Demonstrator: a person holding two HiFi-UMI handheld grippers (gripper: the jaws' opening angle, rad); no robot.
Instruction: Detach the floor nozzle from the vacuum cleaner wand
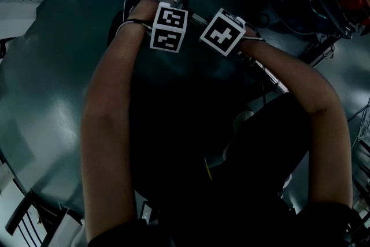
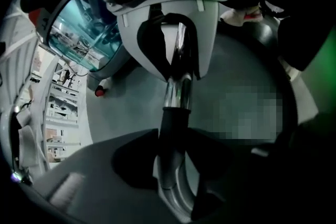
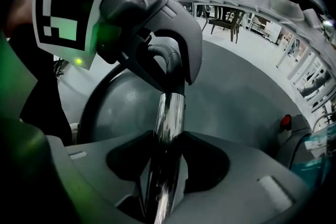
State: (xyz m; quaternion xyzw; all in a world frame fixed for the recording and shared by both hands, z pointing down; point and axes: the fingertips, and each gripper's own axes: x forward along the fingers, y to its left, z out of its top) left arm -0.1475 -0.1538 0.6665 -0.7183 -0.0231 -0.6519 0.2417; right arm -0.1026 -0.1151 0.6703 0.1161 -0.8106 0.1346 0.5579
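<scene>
We have the left gripper (image 2: pixel 173 165) closed partway, its pads pressing on the black sleeve (image 2: pixel 172 128) at one end of the chrome wand (image 3: pixel 170 118). The right gripper (image 3: pixel 168 170) is clamped on the bare chrome tube just beside it. The 2 grippers point steeply down, side by side, with the wand lying across the dark round surface (image 1: pixel 63 78); whether that sleeve belongs to the floor nozzle we cannot tell.

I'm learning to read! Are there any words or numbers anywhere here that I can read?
None: no words or numbers can be read here.
The left marker cube and right marker cube carry only black-and-white square patterns, not letters.
</scene>
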